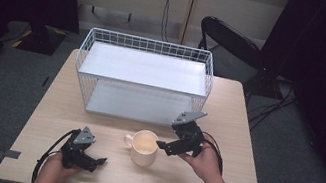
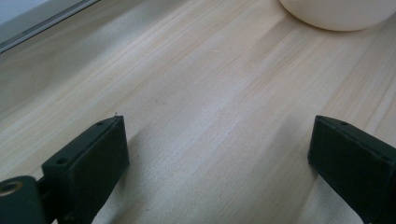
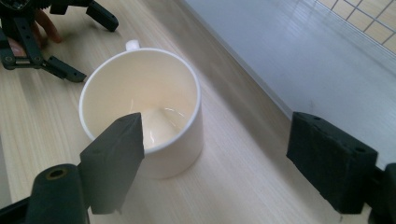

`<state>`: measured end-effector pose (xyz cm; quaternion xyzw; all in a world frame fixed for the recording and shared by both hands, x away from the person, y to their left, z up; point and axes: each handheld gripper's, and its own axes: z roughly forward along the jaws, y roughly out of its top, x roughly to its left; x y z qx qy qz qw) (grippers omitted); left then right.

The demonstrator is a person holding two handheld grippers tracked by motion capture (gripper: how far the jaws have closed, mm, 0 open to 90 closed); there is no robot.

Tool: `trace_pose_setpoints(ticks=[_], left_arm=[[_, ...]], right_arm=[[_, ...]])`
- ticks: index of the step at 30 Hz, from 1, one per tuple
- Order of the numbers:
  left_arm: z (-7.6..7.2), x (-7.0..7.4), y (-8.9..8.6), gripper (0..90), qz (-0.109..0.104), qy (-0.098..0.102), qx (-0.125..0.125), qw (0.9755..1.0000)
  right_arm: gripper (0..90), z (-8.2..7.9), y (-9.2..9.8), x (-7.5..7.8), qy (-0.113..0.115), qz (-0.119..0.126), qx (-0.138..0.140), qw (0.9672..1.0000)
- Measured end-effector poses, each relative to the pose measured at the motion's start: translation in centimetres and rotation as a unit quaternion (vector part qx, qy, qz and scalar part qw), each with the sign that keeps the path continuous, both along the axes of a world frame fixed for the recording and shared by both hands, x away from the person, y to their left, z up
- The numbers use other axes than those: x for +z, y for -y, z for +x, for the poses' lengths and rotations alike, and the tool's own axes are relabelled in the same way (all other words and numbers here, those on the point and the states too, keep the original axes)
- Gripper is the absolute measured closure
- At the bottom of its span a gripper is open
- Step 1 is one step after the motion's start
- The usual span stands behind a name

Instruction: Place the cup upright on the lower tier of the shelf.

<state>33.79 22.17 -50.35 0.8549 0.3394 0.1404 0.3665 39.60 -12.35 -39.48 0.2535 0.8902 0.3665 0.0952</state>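
A cream mug point(image 1: 144, 147) stands upright and empty on the wooden table point(image 1: 229, 108), its handle pointing left. My right gripper point(image 1: 169, 139) hovers open just right of the mug. In the right gripper view its left jaw hangs over the mug's point(image 3: 144, 102) near rim and its right jaw over the rack's lower shelf; the gripper point(image 3: 215, 144) holds nothing. My left gripper point(image 1: 97, 157) rests open on the table left of the mug, pointing toward it. In the left gripper view it point(image 2: 217, 149) is wide open over bare wood, with the mug's base point(image 2: 336, 14) ahead.
A white wire rack point(image 1: 87, 53) with two flat shelves stands at the back of the table, its lower shelf point(image 3: 299, 51) open toward me. A black chair point(image 1: 230, 42) stands behind the table on the right. Dark curtains hang on both sides.
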Motion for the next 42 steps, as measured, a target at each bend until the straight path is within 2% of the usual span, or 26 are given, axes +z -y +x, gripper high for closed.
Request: trace_pose_setpoints(ticks=[8,17,24,32,39,42], left_arm=[[0.0,0.0,0.0,4.6,0.000,0.000,0.000,1.0000],[0.0,0.0,0.0,4.5,0.000,0.000,0.000,1.0000],[0.0,0.0,0.0,4.5,0.000,0.000,0.000,1.0000],[0.0,0.0,0.0,4.5,0.000,0.000,0.000,1.0000],[0.0,0.0,0.0,4.5,0.000,0.000,0.000,1.0000],[0.0,0.0,0.0,4.5,0.000,0.000,0.000,1.0000]], right_arm=[[19.0,0.5,-1.3,-0.4,-0.005,0.003,0.003,1.0000],[24.0,1.1,-2.0,-1.4,-0.024,0.011,-0.001,0.9996],[34.0,1.5,-2.2,-2.1,-0.045,0.026,-0.008,0.9986],[44.3,1.7,-2.3,-2.6,-0.056,0.040,-0.014,0.9975],[53.5,1.7,-2.7,-2.9,-0.064,0.042,-0.012,0.9970],[58.1,1.7,-3.1,-3.2,-0.067,0.031,-0.010,0.9972]])
